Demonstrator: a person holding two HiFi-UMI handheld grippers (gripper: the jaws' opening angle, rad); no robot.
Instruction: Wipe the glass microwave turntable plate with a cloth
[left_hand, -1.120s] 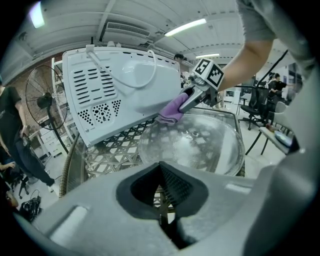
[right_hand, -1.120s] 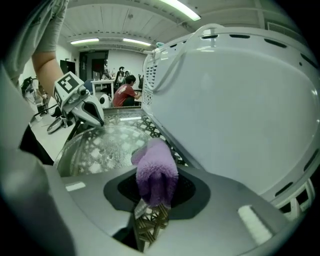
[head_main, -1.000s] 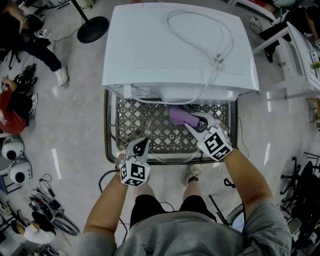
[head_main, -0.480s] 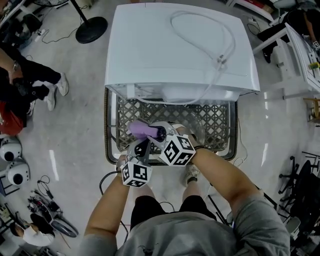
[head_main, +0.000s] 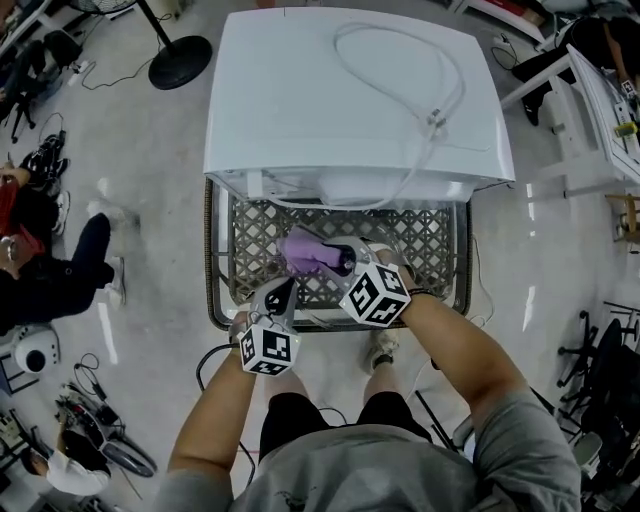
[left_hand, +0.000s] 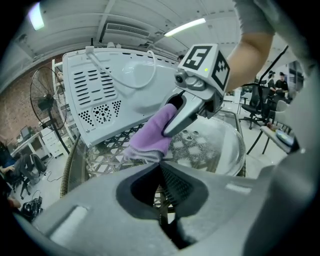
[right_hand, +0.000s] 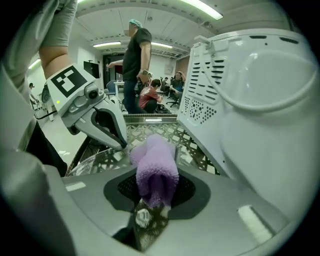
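Pinching a fluffy purple cloth (right_hand: 156, 172), right hand-held gripper (head_main: 341, 263) over round clear glass plate (left_hand: 216, 146), left hand-held gripper (head_main: 283, 291) clamped on its rim.

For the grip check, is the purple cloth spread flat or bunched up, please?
Bunched up: the purple cloth bulges as a wad from the right gripper, whose jaws clamp it.

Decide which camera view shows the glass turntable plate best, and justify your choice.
The left gripper view: the glass plate shows its round rim and surface plainly, with the purple cloth on it. The head view shows it only faintly over the lattice table. The right gripper view shows only a sliver of rim.
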